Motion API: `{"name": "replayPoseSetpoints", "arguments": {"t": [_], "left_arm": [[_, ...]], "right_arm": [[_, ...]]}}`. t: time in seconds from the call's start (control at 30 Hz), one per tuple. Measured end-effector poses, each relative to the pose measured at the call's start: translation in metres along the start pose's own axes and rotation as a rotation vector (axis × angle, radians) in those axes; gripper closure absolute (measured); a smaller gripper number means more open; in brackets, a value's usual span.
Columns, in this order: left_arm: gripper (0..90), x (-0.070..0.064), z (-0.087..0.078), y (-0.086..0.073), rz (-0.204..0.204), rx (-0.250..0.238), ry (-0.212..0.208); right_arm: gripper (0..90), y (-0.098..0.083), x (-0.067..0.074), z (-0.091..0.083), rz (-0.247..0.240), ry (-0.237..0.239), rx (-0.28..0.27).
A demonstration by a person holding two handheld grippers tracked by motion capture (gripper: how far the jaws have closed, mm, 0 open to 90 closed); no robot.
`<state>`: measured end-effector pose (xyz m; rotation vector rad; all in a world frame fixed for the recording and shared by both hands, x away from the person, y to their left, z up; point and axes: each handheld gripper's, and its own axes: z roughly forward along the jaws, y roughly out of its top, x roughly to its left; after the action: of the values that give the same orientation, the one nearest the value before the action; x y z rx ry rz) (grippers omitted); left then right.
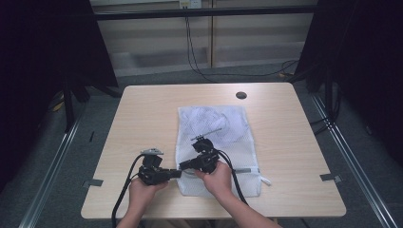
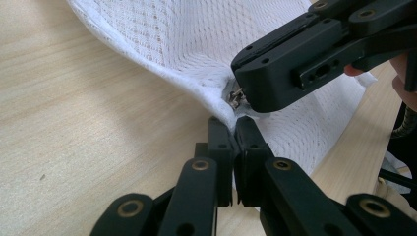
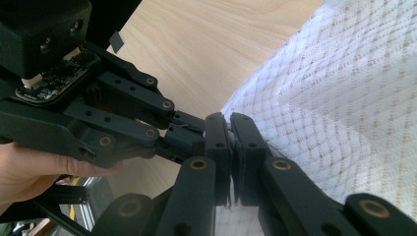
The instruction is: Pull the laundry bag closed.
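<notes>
A white mesh bag (image 1: 214, 128) lies flat in the middle of the wooden table (image 1: 142, 109). Both grippers meet at its near left corner. My left gripper (image 1: 178, 174) comes in from the left, and its jaws (image 2: 233, 125) are shut with the bag's hem pinched at their tips. My right gripper (image 1: 184, 166) reaches over the bag from the right and is shut on the same corner (image 3: 230, 120). A small metal zipper pull (image 2: 237, 98) shows right at the right gripper's tip (image 2: 243, 91). In the right gripper view the left gripper (image 3: 194, 123) touches tip to tip.
A round cable hole (image 1: 241, 95) sits at the table's far edge. Tape marks (image 1: 92, 183) lie near the front corners. Black curtains, stands and floor cables (image 1: 199, 66) surround the table. The bag's zipper line (image 1: 247, 170) runs along its near edge.
</notes>
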<state>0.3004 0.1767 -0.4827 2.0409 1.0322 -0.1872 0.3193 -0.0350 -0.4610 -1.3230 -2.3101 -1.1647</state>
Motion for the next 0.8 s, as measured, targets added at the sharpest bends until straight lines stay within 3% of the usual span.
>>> {"name": "replayPoseSetpoints", "arguments": {"t": [0.13, 0.2, 0.8], "left_arm": [[88.0, 0.000, -0.001, 0.000, -0.013, -0.019, 0.001], [87.9, -0.001, -0.001, 0.000, -0.013, -0.022, -0.004], [88.0, 0.000, -0.003, 0.000, -0.016, -0.019, -0.002]], "right_arm": [[87.4, -0.001, -0.002, -0.003, 0.001, -0.012, -0.003], [87.4, -0.002, -0.005, -0.005, 0.017, 0.007, -0.002], [87.4, -0.008, -0.016, -0.017, 0.020, -0.027, -0.005]]}}
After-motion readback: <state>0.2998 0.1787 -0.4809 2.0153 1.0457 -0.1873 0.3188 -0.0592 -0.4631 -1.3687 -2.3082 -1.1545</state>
